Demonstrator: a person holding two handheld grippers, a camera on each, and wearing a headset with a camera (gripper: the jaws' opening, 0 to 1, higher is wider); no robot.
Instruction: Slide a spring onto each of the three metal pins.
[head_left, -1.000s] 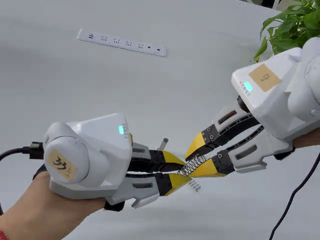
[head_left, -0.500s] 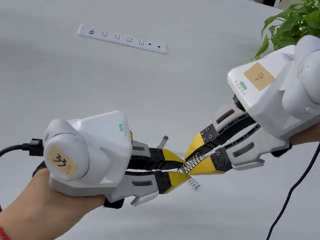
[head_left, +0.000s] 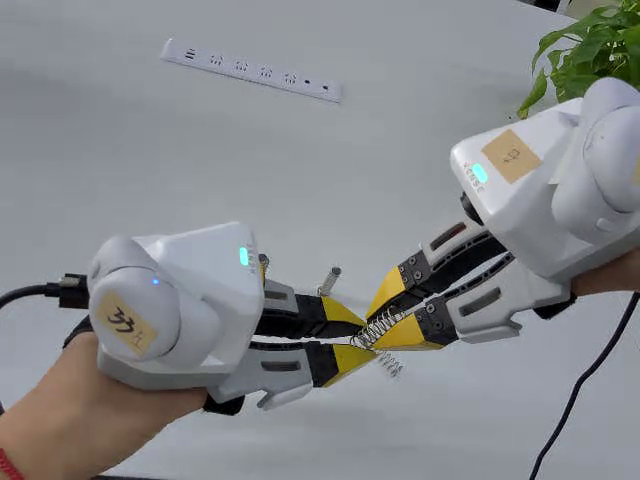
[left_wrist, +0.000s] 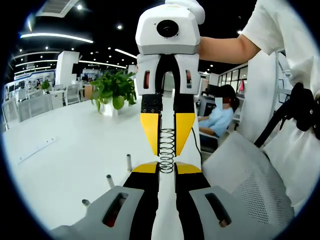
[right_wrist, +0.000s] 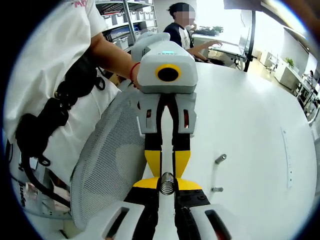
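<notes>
The white table (head_left: 150, 170) is under you, and both claws meet tip to tip above it. Your right gripper (head_left: 376, 324) is clamped along a spring (left_wrist: 166, 149). Your left gripper (head_left: 354, 338) has its jaws nearly together at that spring's end (I can't tell if it's pinching). A power strip (head_left: 250, 70) lies far back. Three pins (left_wrist: 129, 162) stand just beside your left gripper. A second spring (head_left: 389, 365) lies on the table below the tips.

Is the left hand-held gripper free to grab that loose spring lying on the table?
Probably not yet: the left hand-held gripper looks shut on one end of the held spring, which the right hand-held gripper also pinches. The loose spring lies uncovered just beneath them.
</notes>
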